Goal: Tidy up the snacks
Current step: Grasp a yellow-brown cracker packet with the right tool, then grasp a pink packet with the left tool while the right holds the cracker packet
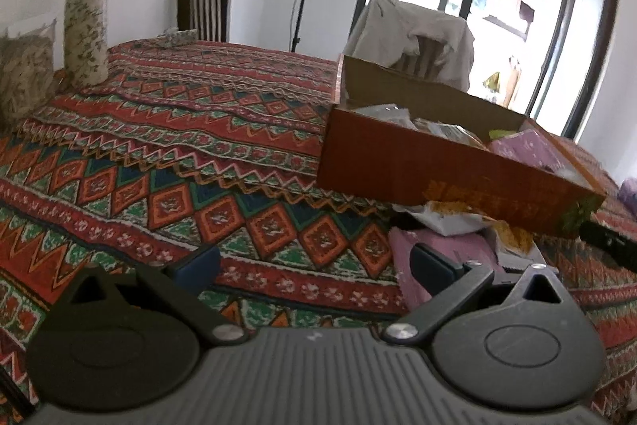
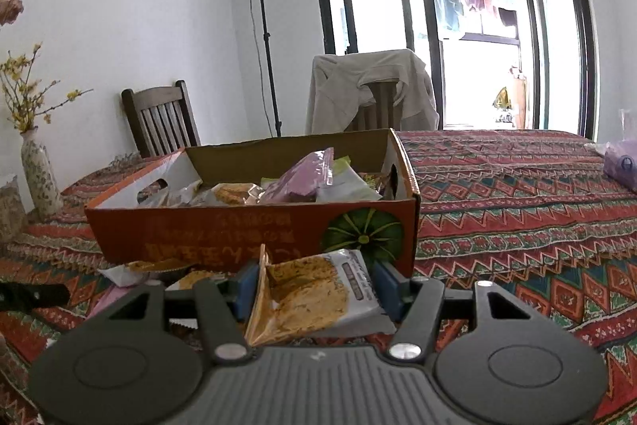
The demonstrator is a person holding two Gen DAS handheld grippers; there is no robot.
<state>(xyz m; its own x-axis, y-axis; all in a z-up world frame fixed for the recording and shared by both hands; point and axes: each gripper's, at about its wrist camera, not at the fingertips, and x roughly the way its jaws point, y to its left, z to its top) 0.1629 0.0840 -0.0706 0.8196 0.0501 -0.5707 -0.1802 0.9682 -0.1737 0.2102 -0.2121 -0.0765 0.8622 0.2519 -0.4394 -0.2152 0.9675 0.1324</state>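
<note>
Your right gripper (image 2: 314, 289) tilts slightly downward, clamped on a snack packet (image 2: 314, 299) just before the orange box (image 2: 247, 230) that holds more snacks. Your left gripper (image 1: 314, 263) hangs with its jaws apart and empty over the patterned tablecloth (image 1: 179, 154). Loose packets (image 1: 450, 222) lie against the box's near wall.

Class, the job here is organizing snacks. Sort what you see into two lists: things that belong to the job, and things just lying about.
Belongs to the job:
- orange cardboard box holding packets
- white-and-yellow snack packet gripped by the right gripper
- loose packets beside the box
- open, empty left gripper

Just lying about:
- floral ceramic vase
- dark wooden chair
- lamp stand
- patterned red tablecloth
</note>
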